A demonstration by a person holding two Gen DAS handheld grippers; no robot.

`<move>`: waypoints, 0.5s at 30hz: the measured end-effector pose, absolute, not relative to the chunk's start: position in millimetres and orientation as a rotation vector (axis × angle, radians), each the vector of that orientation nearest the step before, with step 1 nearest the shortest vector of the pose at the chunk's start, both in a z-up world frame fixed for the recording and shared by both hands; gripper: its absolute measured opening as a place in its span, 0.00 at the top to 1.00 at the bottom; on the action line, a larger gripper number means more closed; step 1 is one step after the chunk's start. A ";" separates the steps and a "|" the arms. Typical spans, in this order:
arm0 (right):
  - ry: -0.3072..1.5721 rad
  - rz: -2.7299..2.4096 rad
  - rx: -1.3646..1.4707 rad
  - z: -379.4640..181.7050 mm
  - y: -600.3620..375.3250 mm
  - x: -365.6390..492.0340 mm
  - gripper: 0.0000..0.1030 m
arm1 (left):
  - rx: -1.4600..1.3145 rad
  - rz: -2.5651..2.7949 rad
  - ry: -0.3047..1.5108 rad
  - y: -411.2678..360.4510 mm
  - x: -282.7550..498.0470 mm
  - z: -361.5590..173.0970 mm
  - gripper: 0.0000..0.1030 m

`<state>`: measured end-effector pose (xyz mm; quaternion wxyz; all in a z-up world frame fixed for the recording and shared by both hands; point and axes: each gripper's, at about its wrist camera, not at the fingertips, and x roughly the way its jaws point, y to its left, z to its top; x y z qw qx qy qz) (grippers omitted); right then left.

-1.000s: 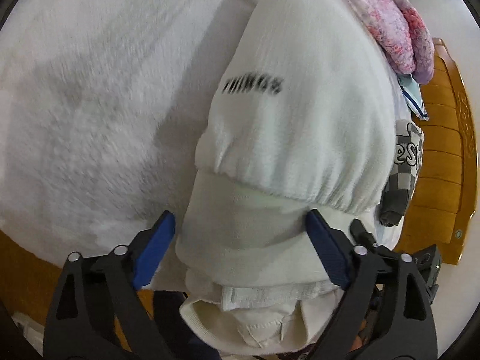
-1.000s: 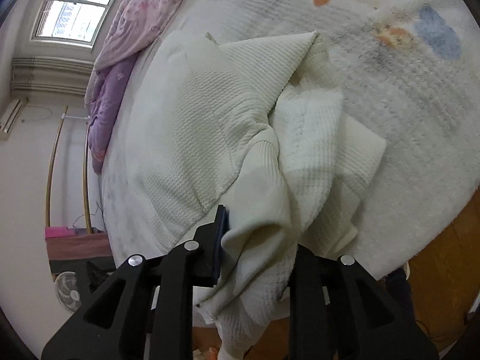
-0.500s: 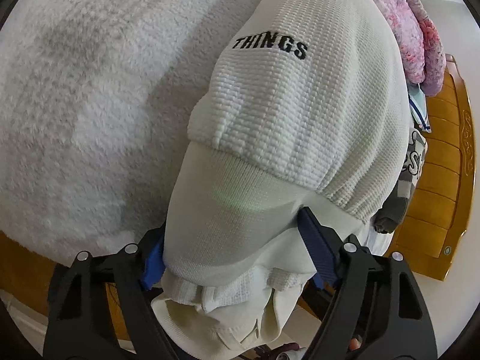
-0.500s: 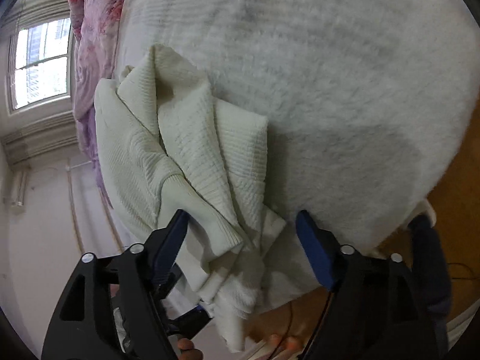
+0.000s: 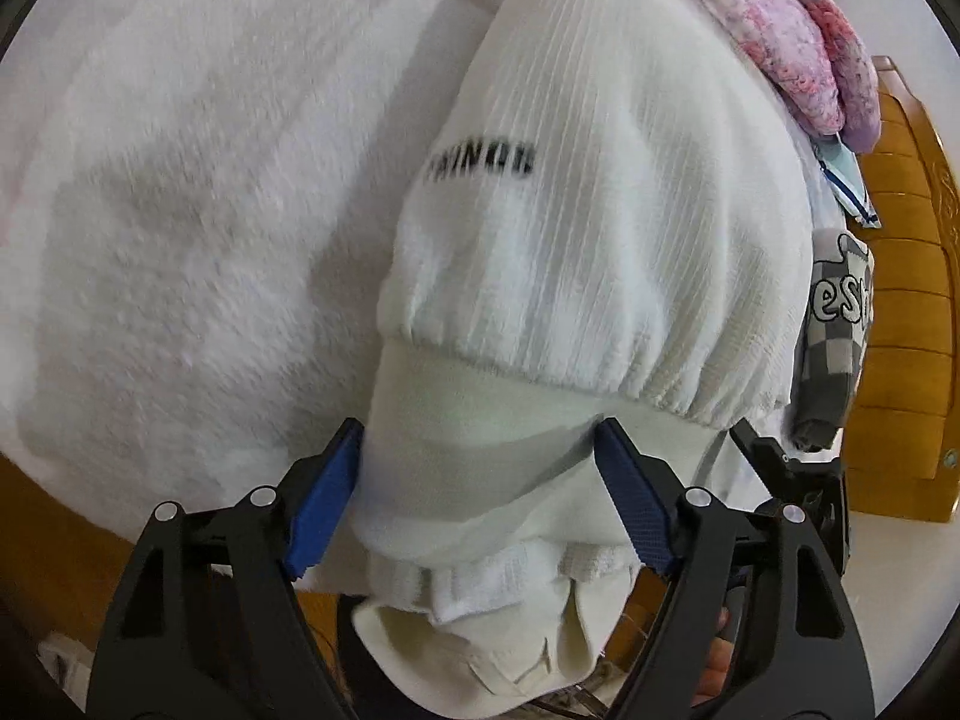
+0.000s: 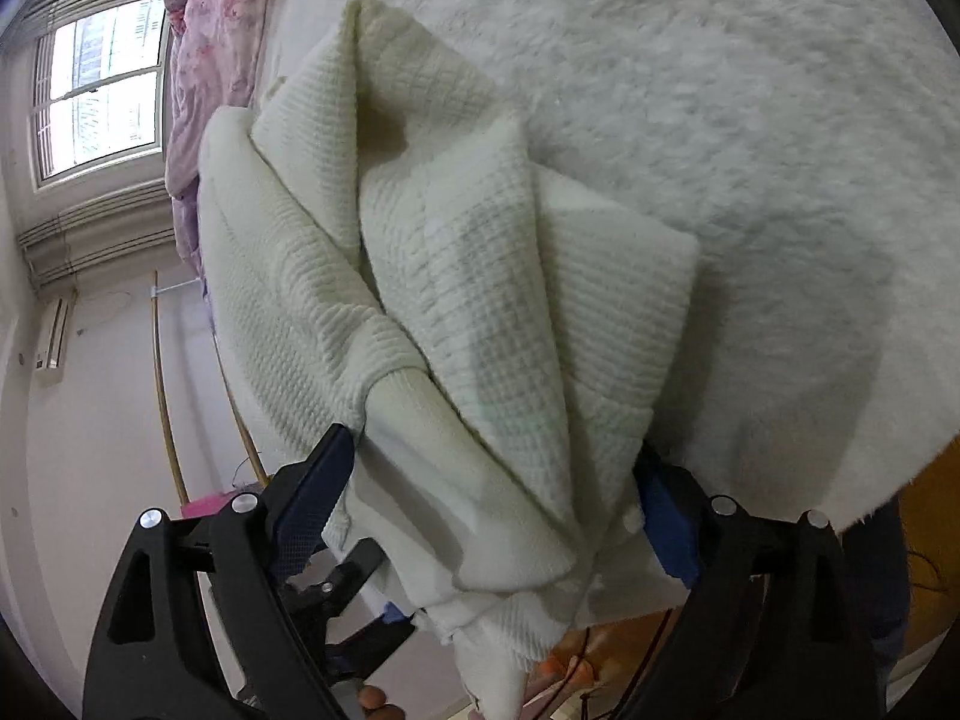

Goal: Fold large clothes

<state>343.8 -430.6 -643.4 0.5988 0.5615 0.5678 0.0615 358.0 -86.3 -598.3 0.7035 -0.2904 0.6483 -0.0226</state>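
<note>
A cream waffle-knit sweater [image 5: 600,210] with black lettering lies folded at the edge of a fluffy white bed cover [image 5: 210,180]. Its ribbed hem sits between the wide-apart blue pads of my left gripper [image 5: 480,480], and the fabric bulges between them. In the right wrist view the same sweater [image 6: 480,300] lies bunched in folds, with a ribbed cuff and loose cloth between the open jaws of my right gripper [image 6: 492,492]. Part of the sweater hangs over the bed edge below both grippers.
A pink and purple quilt [image 5: 798,30] lies at the far side of the bed. A grey checked garment [image 5: 834,348] hangs by the wooden bed frame [image 5: 900,300]. A window [image 6: 96,90] and a clothes rail [image 6: 168,372] stand beyond the bed.
Both grippers have opened from about half a second ago; the right gripper let go of the cloth it gripped a second ago. The sweater has settled on the bed edge.
</note>
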 end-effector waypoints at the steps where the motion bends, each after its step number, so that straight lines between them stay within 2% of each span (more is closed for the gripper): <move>1: 1.319 0.156 1.305 -643.9 -429.9 345.7 0.19 | -0.641 -0.054 1.446 -87.3 362.2 -599.1 0.23; 2: 1.315 0.187 1.320 -642.5 -428.1 347.9 0.26 | -0.647 -0.065 1.453 -88.8 365.4 -601.4 0.23; 4: 1.304 0.245 1.334 -640.2 -421.4 357.1 0.31 | -0.655 -0.071 1.456 -92.7 372.3 -605.5 0.23; 10: 1.303 0.218 1.356 -660.3 -421.5 366.5 0.32 | -0.730 -0.086 1.468 -92.4 379.3 -628.8 0.18; 12: 1.308 0.222 1.360 -658.0 -420.8 367.9 0.41 | -0.719 -0.105 1.466 -94.9 382.1 -627.6 0.24; 13: 1.306 0.232 1.386 -656.8 -421.4 368.2 0.54 | -0.700 -0.112 1.473 -97.1 383.7 -625.3 0.29; 14: 1.306 0.237 1.378 -652.4 -421.1 369.9 0.62 | -0.695 -0.118 1.475 -97.5 384.1 -623.3 0.38; 15: 1.307 0.247 1.352 -646.1 -420.3 372.5 0.65 | -0.696 -0.126 1.479 -98.5 385.3 -619.7 0.43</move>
